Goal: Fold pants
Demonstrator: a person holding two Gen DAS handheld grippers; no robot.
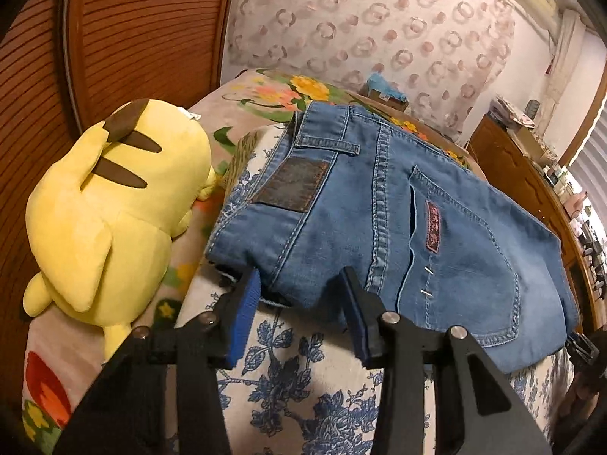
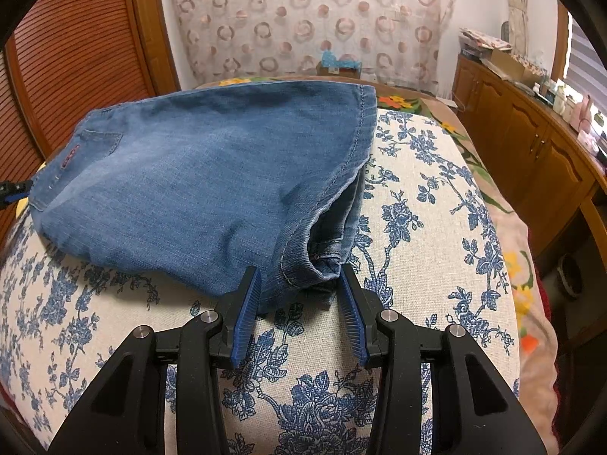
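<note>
Lying folded: jeans point(image 1: 379, 204) on blue-floral white cover point(image 1: 303, 379), waistband end toward left side, leather patch point(image 1: 290, 185) and back pocket point(image 1: 466, 227) facing up.
Left gripper point(image 1: 299, 276): jaws spread wide, nothing clamped; near corner of the waistband end sits between the two blue pads point(image 1: 250, 295), denim edge just beyond the fingertips.
Left contact: cannot tell whether pads touch the cloth.
Right gripper point(image 2: 299, 275): jaws spread wide, nothing clamped; bunched fold corner of jeans point(image 2: 212, 182) pokes into the gap between the pads point(image 2: 248, 303).
Right contact: left pad appears against the denim; right pad just beside the fold, contact unclear.
Fold state: top layer smooth, open layered edge with inner seams visible on the right end, hem edge running along the far right side.
Nearby: yellow plush toy point(image 1: 106, 204) just beside the waistband end, on flowered blanket point(image 1: 265, 91).
Background: wooden louvred door point(image 1: 125, 38), circle-patterned curtain point(image 2: 311, 19), wooden cabinet point(image 2: 531, 140) well apart on the right.
</note>
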